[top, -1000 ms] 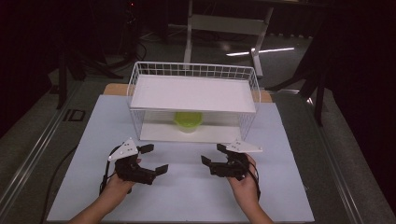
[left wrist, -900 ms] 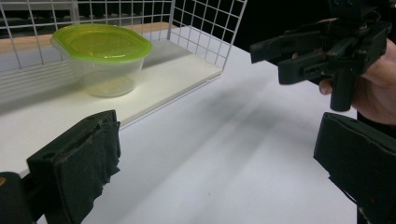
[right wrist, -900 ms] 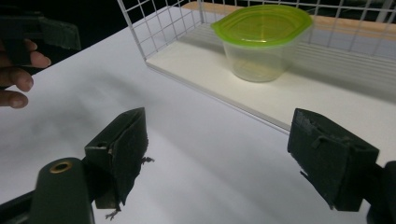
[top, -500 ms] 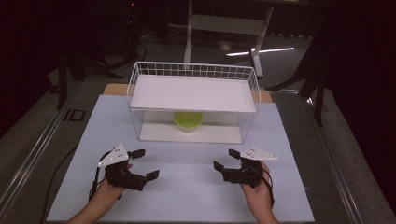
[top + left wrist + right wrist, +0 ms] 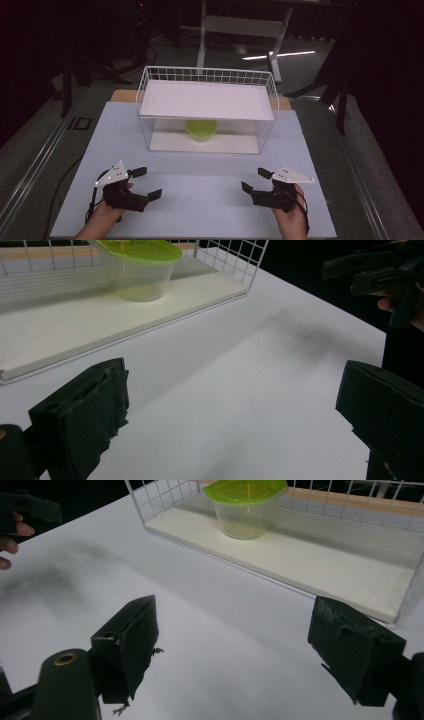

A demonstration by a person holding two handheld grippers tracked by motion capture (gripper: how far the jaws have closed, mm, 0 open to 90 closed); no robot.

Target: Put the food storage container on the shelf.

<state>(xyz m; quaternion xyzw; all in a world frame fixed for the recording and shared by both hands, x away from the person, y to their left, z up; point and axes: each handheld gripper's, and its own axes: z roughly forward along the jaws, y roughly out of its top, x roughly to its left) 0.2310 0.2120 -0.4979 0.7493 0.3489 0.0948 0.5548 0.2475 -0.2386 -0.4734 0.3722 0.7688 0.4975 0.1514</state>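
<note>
A clear tub with a green lid (image 5: pixel 201 129) (image 5: pixel 136 267) (image 5: pixel 248 509) stands on the lower white shelf of a white wire rack (image 5: pixel 207 81) at the table's far middle. My left gripper (image 5: pixel 147 183) (image 5: pixel 235 410) rests near the front left of the white table, open and holding nothing. At the front right, my right gripper (image 5: pixel 256 181) (image 5: pixel 240 645) is likewise open with nothing between its jaws. Both point inward, well short of the rack. The right gripper (image 5: pixel 372 272) and the hand holding it also sit at the top right of the left gripper view.
The rack's upper white shelf (image 5: pixel 210 100) covers the tub from above; its front side is open. The white table (image 5: pixel 200 170) lies between the grippers and the rack. Dark floor, stands and a white frame (image 5: pixel 240 25) lie beyond the table.
Both hands have drawn back toward the front edge and spread apart, left gripper further left, right gripper further right. The tub and rack have stayed put.
</note>
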